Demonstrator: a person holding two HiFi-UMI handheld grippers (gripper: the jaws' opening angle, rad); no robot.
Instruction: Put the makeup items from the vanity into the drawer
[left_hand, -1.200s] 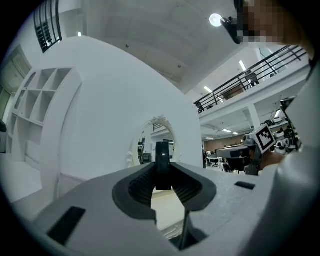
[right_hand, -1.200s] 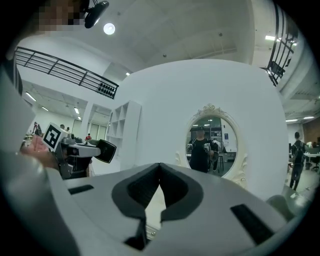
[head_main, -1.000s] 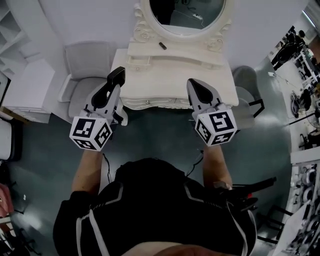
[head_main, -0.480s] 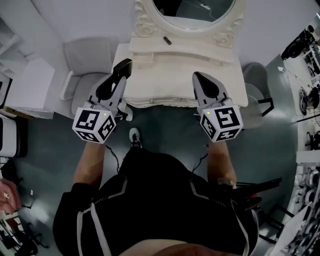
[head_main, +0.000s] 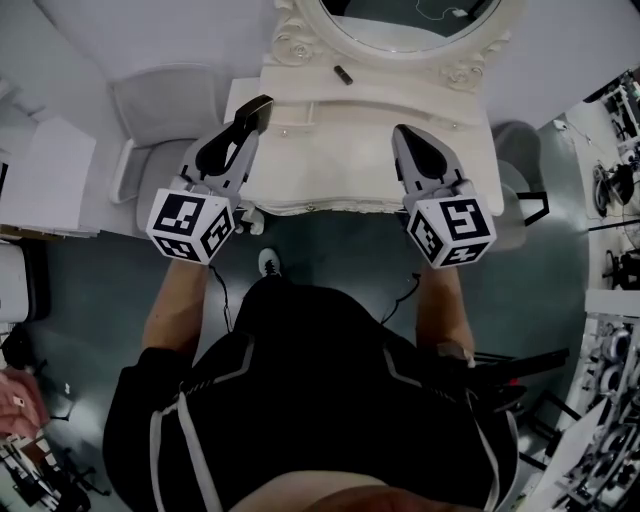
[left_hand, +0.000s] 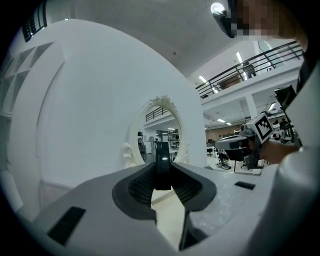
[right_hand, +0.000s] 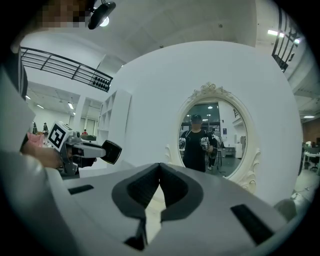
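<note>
Our left tongs (head_main: 247, 125) are clamped on a thin dark case (head_main: 258, 106), which stands edge-up between them. In the head view it sits left of centre, over the left end of the white worktop (head_main: 340, 170). Our right tongs (head_main: 408, 142) are pinched together with nothing in them, right of centre over the same worktop. A small dark tube (head_main: 343, 74) lies on the ledge at the top of the frame, just below the mirror (head_main: 400, 20).

The drawer (head_main: 330, 207), as far as we can judge, runs along the worktop's near edge and looks shut; we cannot make out its handle. We take the step in hand to be getting the case into it.

To do that well, we should keep the left grip firm and level, because a thin case held near one edge could pivot. The free right tongs are the ones to open the drawer: drop to the front, part a little, take the handle and pull straight toward us until the gap is generous. Then we should bring the case low over the opening and let go only close to the drawer floor.
</note>
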